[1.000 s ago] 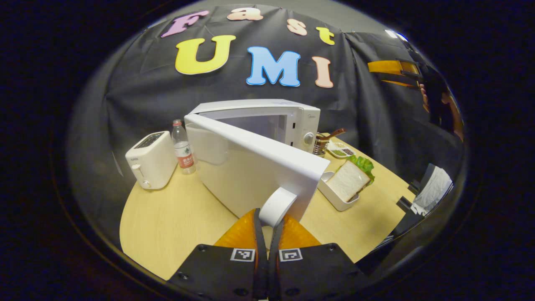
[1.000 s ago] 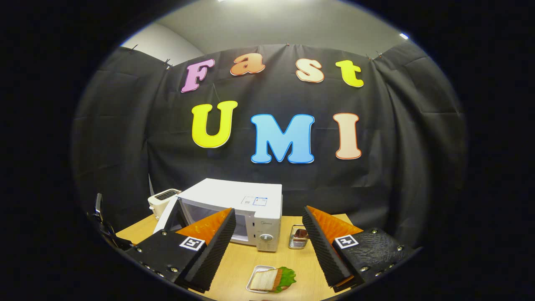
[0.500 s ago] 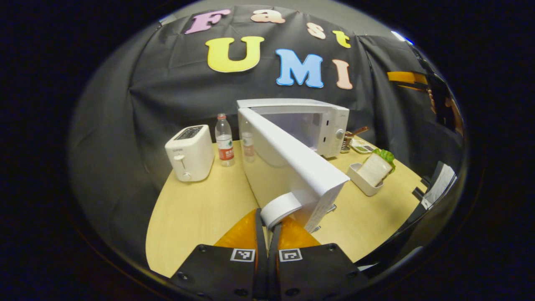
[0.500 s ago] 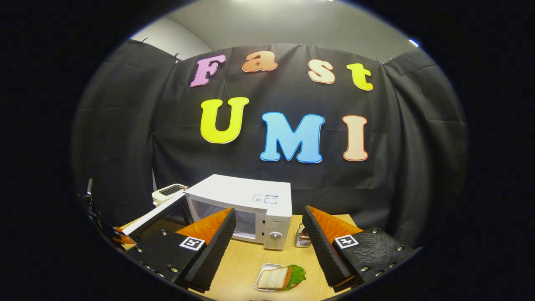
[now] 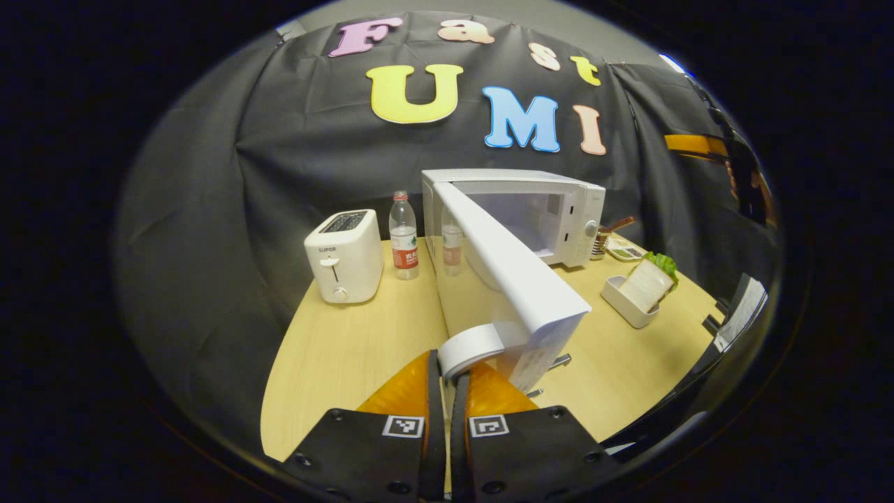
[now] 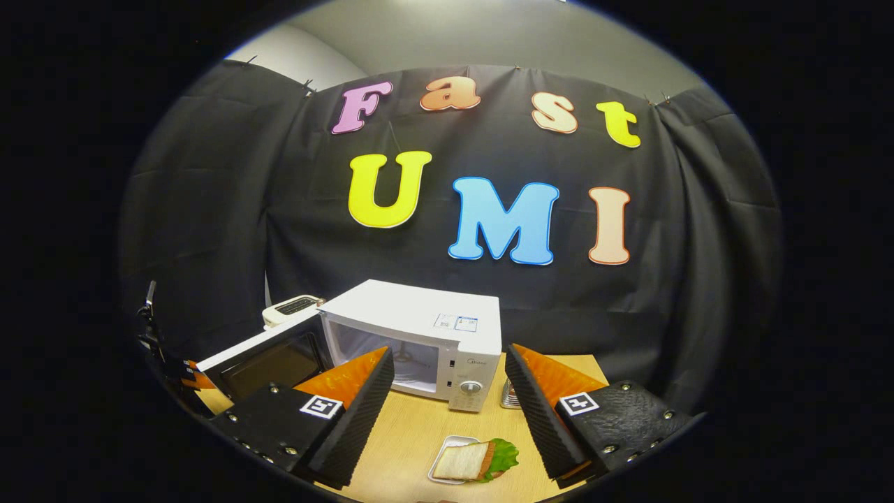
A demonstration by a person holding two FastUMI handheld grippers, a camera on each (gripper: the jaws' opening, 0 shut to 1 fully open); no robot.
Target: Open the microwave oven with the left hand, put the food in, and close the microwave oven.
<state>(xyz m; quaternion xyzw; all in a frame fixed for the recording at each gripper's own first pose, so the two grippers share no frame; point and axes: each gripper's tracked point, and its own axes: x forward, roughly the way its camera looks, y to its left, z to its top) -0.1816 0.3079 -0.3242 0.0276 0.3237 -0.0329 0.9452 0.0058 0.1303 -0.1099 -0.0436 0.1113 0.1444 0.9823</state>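
A white microwave (image 5: 552,209) stands at the back of the wooden table, its door (image 5: 513,276) swung wide open toward me. My left gripper (image 5: 450,365) is shut on the door's curved white handle (image 5: 469,345). In the right gripper view, the microwave (image 6: 426,328) shows its open cavity, with the door (image 6: 262,360) out to the left. The food is a sandwich with lettuce in a small white tray (image 6: 473,460), which lies on the table in front of the microwave and shows again as the sandwich (image 5: 646,285). My right gripper (image 6: 447,353) hangs open and empty above it.
A white toaster (image 5: 343,255) and a water bottle (image 5: 403,236) stand left of the microwave. A metal utensil holder (image 6: 512,398) and a small dish (image 5: 624,248) sit right of it. The table's front edge (image 5: 349,433) curves near my left gripper.
The left gripper has pulled the handle and swung the door from partly open to wide open. The right gripper has stayed open, drifting slightly.
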